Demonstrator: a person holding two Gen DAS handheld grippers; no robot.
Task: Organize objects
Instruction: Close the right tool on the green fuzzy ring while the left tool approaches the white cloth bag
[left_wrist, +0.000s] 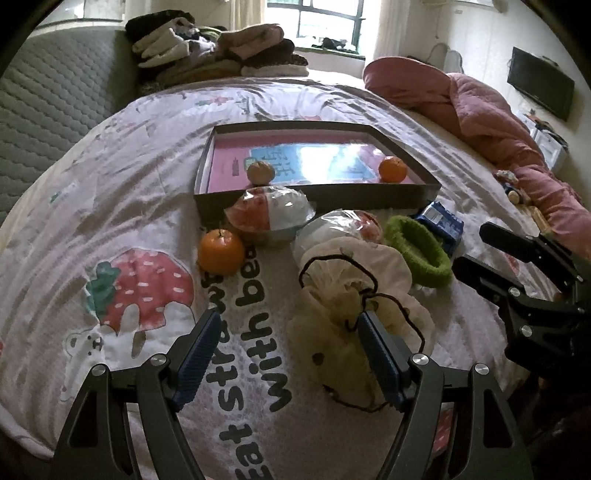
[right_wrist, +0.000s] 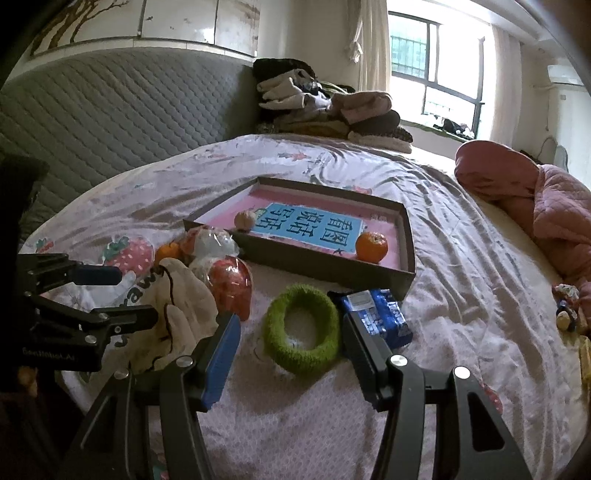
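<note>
A brown cardboard tray (left_wrist: 314, 194) (right_wrist: 325, 267) with a pink book inside lies on the bed and holds an orange (left_wrist: 392, 168) (right_wrist: 371, 246) and a walnut (left_wrist: 260, 171) (right_wrist: 245, 220). In front of it lie a loose orange (left_wrist: 221, 251), two plastic-wrapped bowls (left_wrist: 271, 212) (right_wrist: 231, 282), a cream drawstring pouch (left_wrist: 351, 295) (right_wrist: 177, 306), a green knitted ring (left_wrist: 419, 251) (right_wrist: 303, 325) and a blue snack pack (left_wrist: 443, 221) (right_wrist: 380, 314). My left gripper (left_wrist: 288, 328) is open just left of the pouch. My right gripper (right_wrist: 290, 328) is open around the green ring.
The bed cover (left_wrist: 110, 221) has a strawberry print. A pile of folded clothes (left_wrist: 214, 48) (right_wrist: 325, 107) sits at the head end by the grey padded headboard (right_wrist: 110, 103). A pink quilt (left_wrist: 498, 122) (right_wrist: 546, 206) lies bunched on the right. Small toys (right_wrist: 567, 310) lie near it.
</note>
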